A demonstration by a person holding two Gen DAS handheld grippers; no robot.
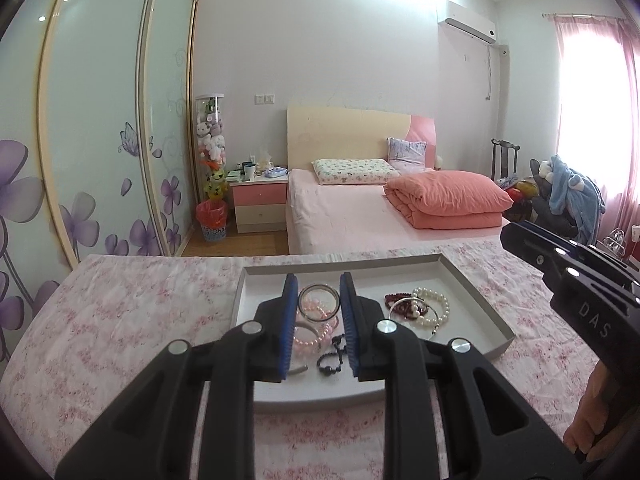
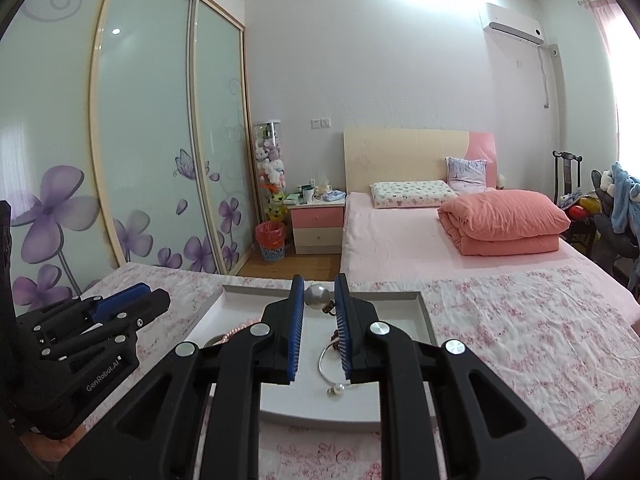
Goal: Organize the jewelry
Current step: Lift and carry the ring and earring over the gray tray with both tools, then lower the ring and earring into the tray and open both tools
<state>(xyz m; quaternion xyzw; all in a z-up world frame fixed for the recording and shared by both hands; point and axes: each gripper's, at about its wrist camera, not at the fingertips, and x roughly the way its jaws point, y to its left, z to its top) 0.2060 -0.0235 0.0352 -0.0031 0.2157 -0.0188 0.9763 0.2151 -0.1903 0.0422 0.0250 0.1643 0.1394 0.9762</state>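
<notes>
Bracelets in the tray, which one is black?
The black bead bracelet, at the front of the tray; the others are pink, white or dark red.

1. Setting: a bedroom in a home.
2. Pink-sheeted bed with cream and pink headboard [image 1: 348,136] against the far wall; patterned pillow [image 1: 352,171] and folded salmon-pink quilt [image 1: 448,198] on it.
3. Pink and cream two-drawer nightstand [image 1: 260,206] beside the bed, top cluttered with small items.
4. Frosted-glass sliding wardrobe doors printed with purple flowers [image 2: 152,128] along the left wall.
5. Tall clear column stuffed with plush toys [image 1: 211,148] in the corner; red-lined waste basket [image 1: 212,220] below it.
6. White wall-mounted air conditioner [image 1: 468,22] near the pink-curtained window [image 1: 592,120].
7. Dark wooden chair [image 2: 566,176] at the far right.
</notes>
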